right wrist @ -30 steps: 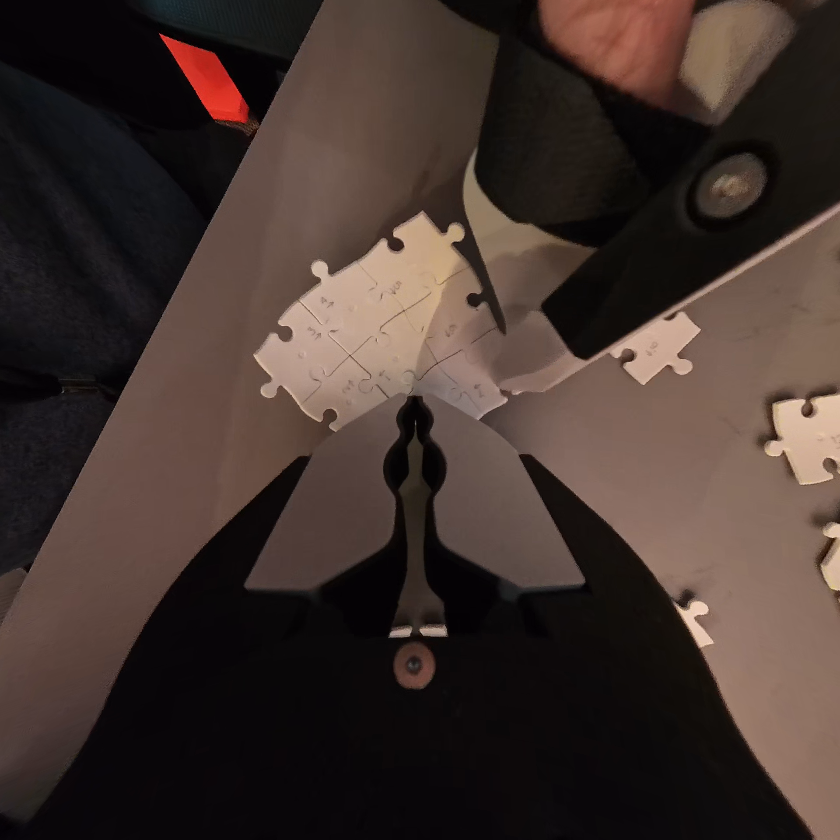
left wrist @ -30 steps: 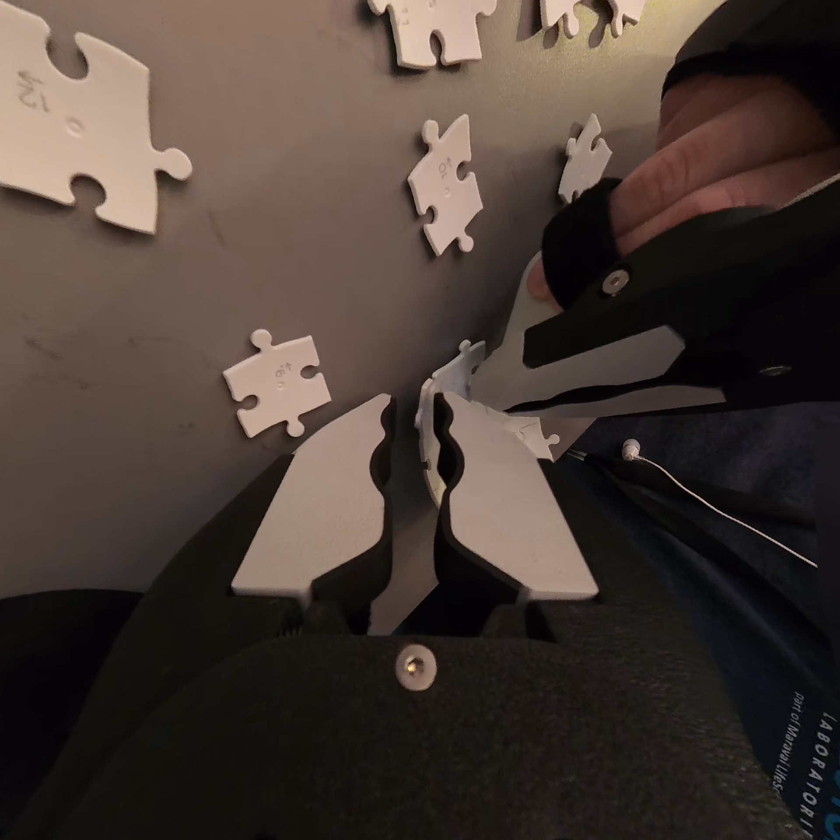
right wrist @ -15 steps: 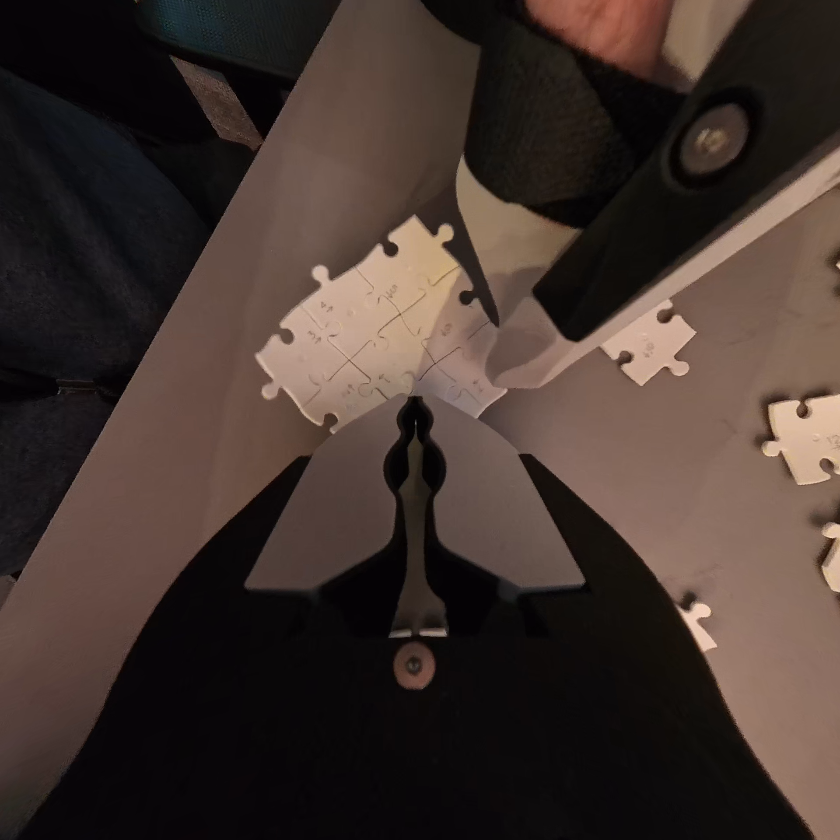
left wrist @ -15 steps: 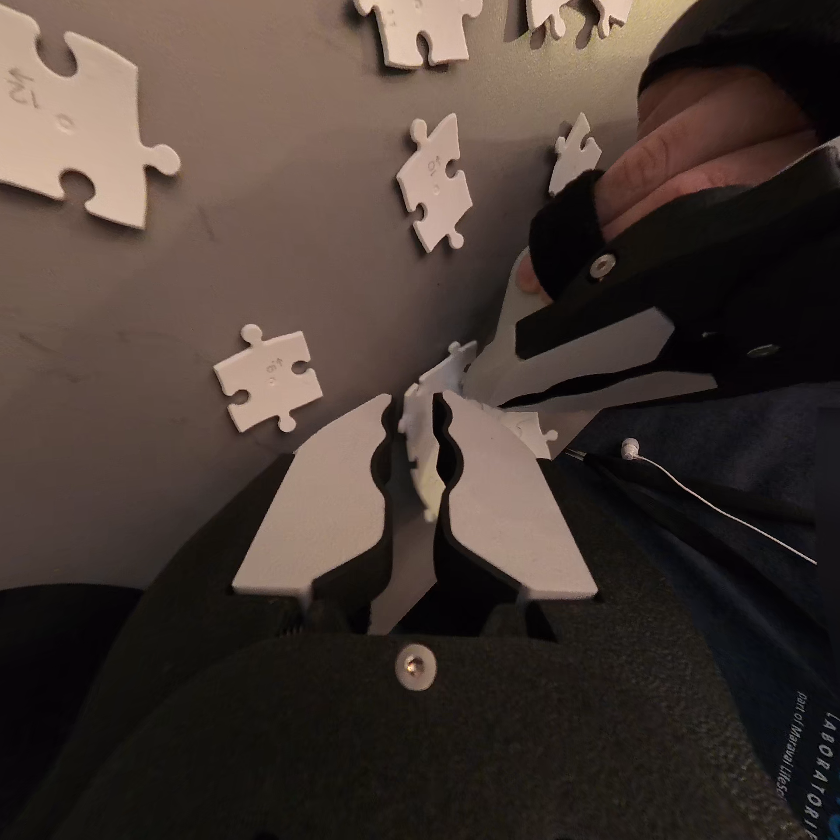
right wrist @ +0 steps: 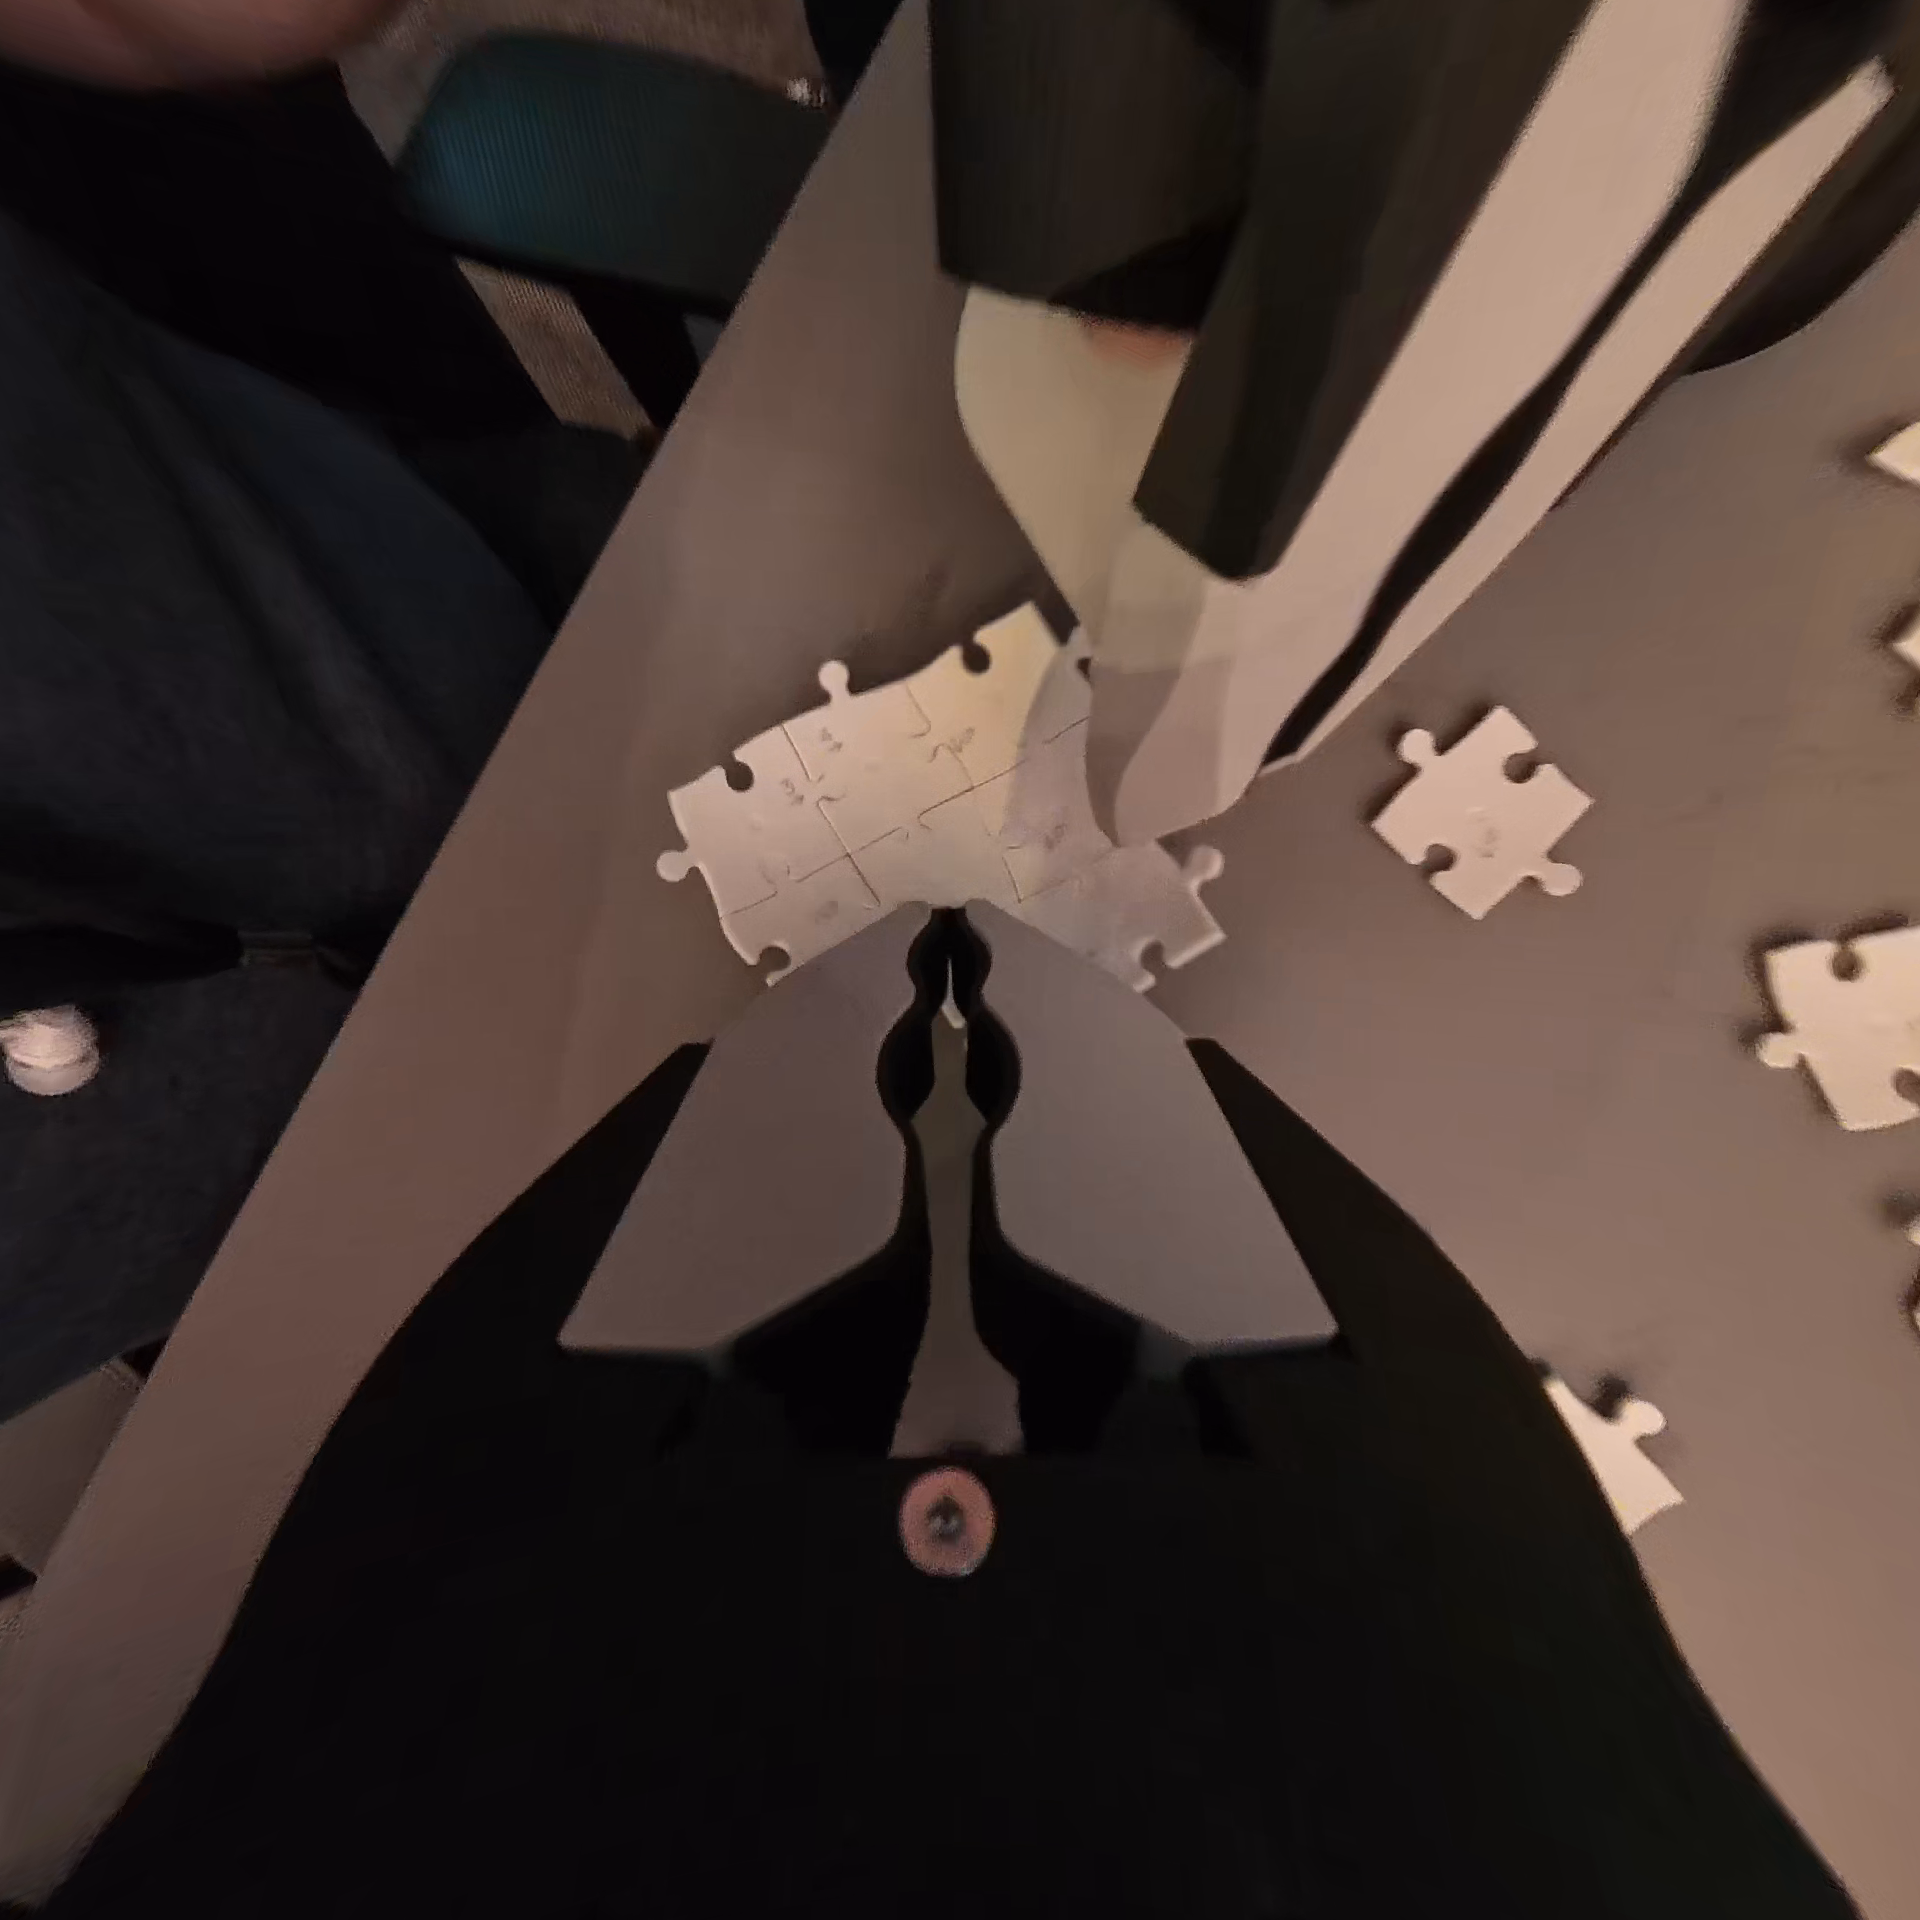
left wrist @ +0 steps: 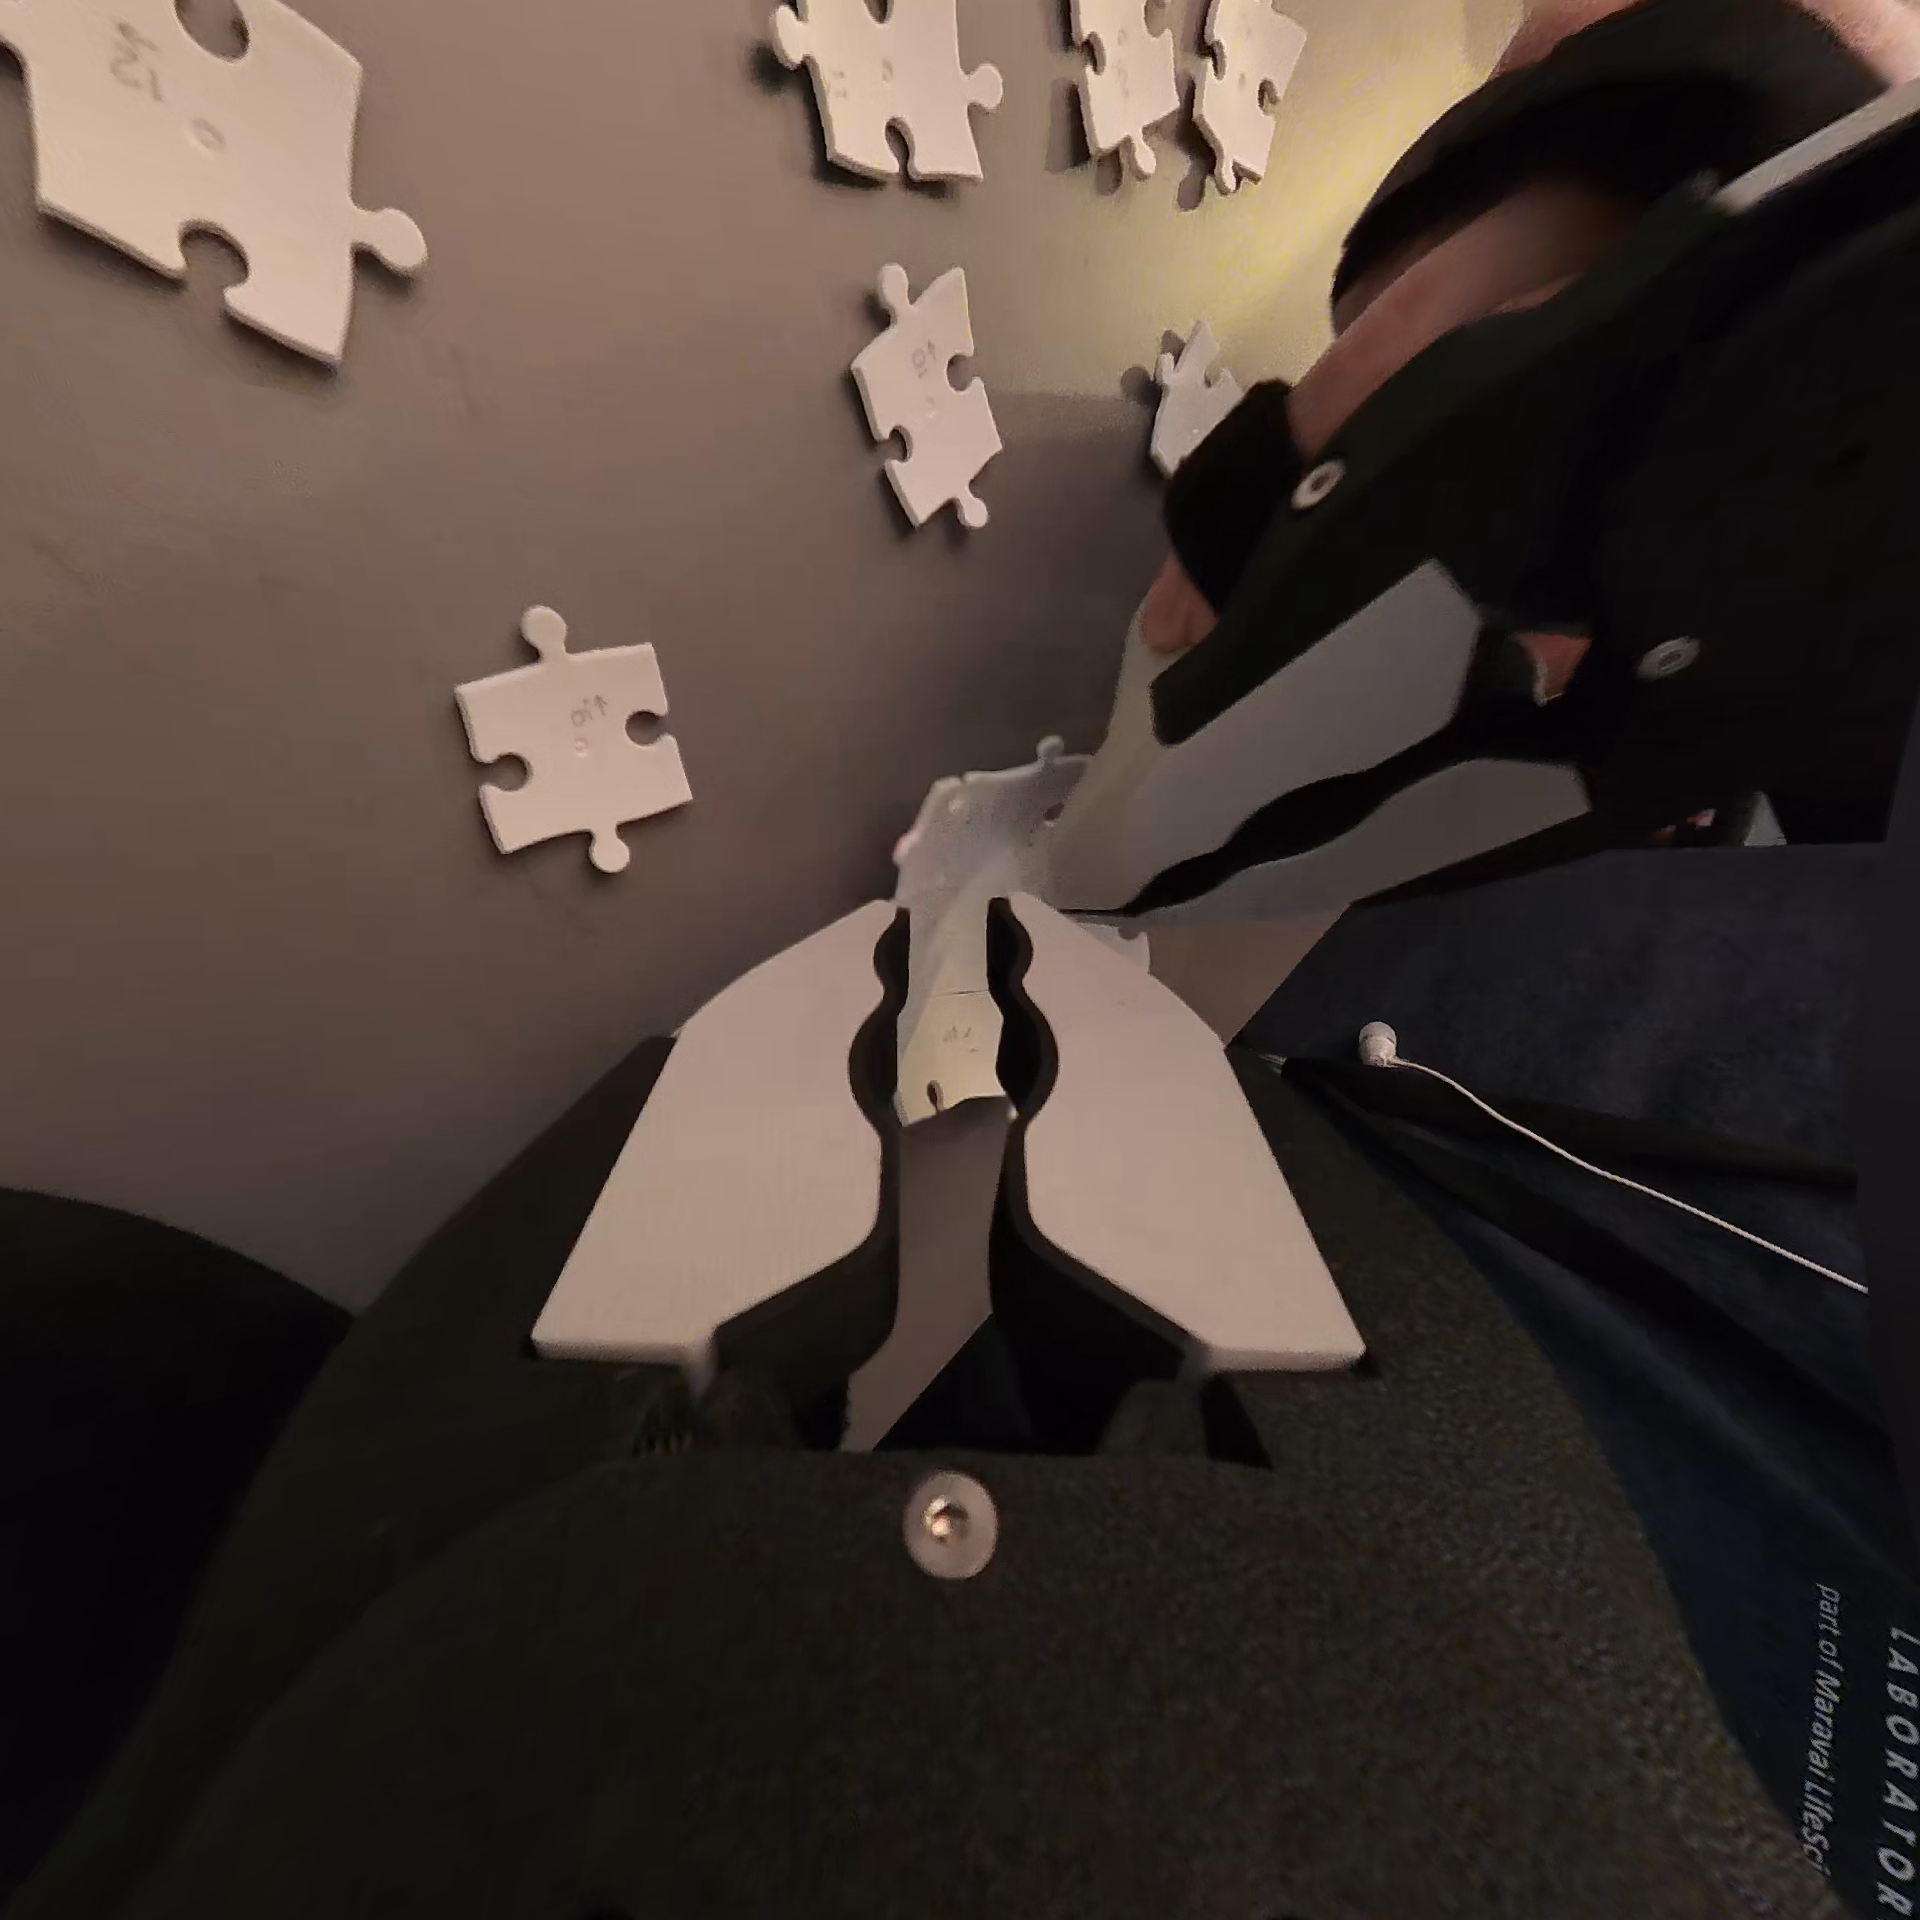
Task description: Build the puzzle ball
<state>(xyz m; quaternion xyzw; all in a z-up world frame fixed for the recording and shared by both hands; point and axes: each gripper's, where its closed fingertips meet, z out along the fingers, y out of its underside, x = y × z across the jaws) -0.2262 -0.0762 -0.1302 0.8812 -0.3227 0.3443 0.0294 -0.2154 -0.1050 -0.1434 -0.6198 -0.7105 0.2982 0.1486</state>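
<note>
A curved white patch of joined puzzle pieces (right wrist: 883,810) is held just above the grey table (right wrist: 1455,1143) near its edge. My right gripper (right wrist: 951,925) is shut on the patch's near edge. My left gripper (left wrist: 948,920) is closed on the patch (left wrist: 977,831), which shows edge-on between its two fingers. In the right wrist view the left gripper (right wrist: 1174,800) comes in from the upper right onto the patch's right side. In the left wrist view the right gripper (left wrist: 1091,883) comes in from the right, held by a hand.
Loose white puzzle pieces lie on the table: one close by (left wrist: 577,743), one farther off (left wrist: 930,400), a large one at far left (left wrist: 197,156), and others to the right (right wrist: 1481,821) (right wrist: 1849,1029). The table edge (right wrist: 623,623) runs diagonally beside dark clothing. Only a small space, under 4 cm, lies between the two pairs of fingers.
The patch, beside the left gripper's right finger before, now sits between both fingers, and their gap has narrowed. The patch has turned a little. The right gripper has kept its hold.
</note>
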